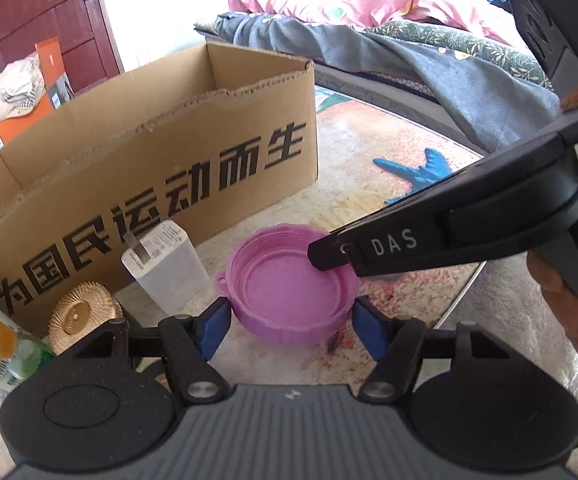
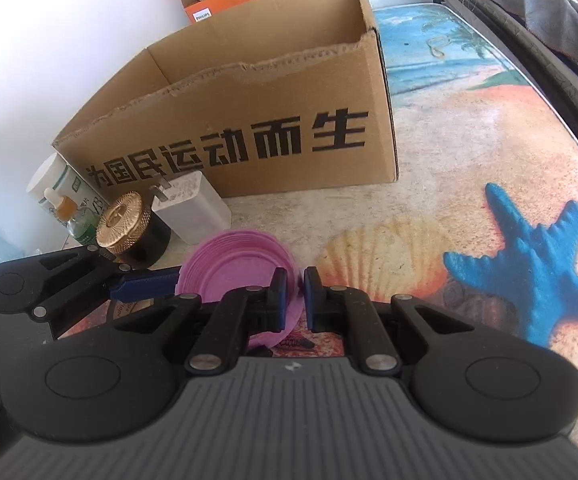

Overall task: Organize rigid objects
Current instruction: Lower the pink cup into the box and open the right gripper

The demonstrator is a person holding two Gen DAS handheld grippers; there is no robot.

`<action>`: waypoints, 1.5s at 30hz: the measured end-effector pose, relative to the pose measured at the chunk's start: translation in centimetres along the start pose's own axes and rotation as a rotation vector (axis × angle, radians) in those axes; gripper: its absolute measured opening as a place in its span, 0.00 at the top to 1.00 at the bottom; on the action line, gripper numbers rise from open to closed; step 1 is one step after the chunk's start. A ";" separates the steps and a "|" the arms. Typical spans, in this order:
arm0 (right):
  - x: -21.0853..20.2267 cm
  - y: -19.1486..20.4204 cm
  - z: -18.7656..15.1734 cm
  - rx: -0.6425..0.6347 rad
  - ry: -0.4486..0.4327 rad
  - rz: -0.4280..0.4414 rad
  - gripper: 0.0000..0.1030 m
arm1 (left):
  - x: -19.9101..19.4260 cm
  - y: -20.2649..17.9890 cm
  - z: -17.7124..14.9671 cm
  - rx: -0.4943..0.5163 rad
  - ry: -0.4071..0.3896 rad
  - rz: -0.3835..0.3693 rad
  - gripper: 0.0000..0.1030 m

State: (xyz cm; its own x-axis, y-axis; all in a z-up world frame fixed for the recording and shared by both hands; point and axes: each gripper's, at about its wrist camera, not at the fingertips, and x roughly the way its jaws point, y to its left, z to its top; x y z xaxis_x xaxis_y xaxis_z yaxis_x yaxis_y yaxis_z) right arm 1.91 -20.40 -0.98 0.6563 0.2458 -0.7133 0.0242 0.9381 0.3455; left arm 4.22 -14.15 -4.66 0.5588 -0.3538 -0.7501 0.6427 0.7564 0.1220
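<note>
A pink round lid [image 1: 285,284] lies hollow side up on the rug, just in front of the cardboard box [image 1: 149,152]. My left gripper [image 1: 292,314] is open and straddles it, one blue pad close against each side. My right gripper [image 2: 297,296] is shut on the lid's near rim [image 2: 295,308]; in the left wrist view its black fingertip [image 1: 323,254] bites the rim from the right. A white plug charger [image 1: 165,264] and a gold-capped dark jar [image 2: 123,220] stand left of the lid. In the right wrist view one blue left finger [image 2: 145,286] reaches the lid's left edge.
The box [image 2: 249,120] is open-topped with a torn front edge. Bottles [image 2: 65,204] stand by the wall at the left. A bed with blankets [image 1: 409,40] runs along the right. The rug shows a blue starfish [image 2: 537,264]. A hand [image 1: 577,312] holds the right gripper.
</note>
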 end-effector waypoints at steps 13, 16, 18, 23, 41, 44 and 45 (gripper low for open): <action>-2.9 8.5 14.0 -0.242 -0.174 0.147 0.92 | -8.0 9.8 8.3 -0.039 -0.162 0.198 0.34; 1.6 9.1 17.7 -0.222 -0.036 0.175 0.92 | -5.7 13.3 9.8 -0.087 -0.055 0.167 0.34; 4.7 9.0 19.4 -0.199 0.053 0.177 0.92 | -3.4 15.3 10.4 -0.106 0.026 0.146 0.34; 11.5 8.7 21.5 -0.156 0.254 0.155 0.92 | 2.2 19.7 10.4 -0.200 0.244 0.065 0.34; 20.1 7.8 19.4 -0.094 0.579 0.206 0.89 | 5.6 21.4 10.4 -0.233 0.422 0.015 0.28; 19.8 7.7 19.2 -0.076 0.577 0.214 0.89 | 4.8 21.2 10.7 -0.243 0.401 0.016 0.28; 19.5 7.4 19.3 -0.059 0.563 0.234 0.89 | 4.5 21.2 10.8 -0.247 0.391 0.014 0.28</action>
State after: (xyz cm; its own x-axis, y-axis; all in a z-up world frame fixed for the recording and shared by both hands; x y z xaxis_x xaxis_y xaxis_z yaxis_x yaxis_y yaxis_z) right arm 29.46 -13.34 -0.56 0.1390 0.5228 -0.8411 -0.1247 0.8518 0.5088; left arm 26.04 -5.68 1.59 0.2964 -0.1441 -0.9441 0.4655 0.8850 0.0110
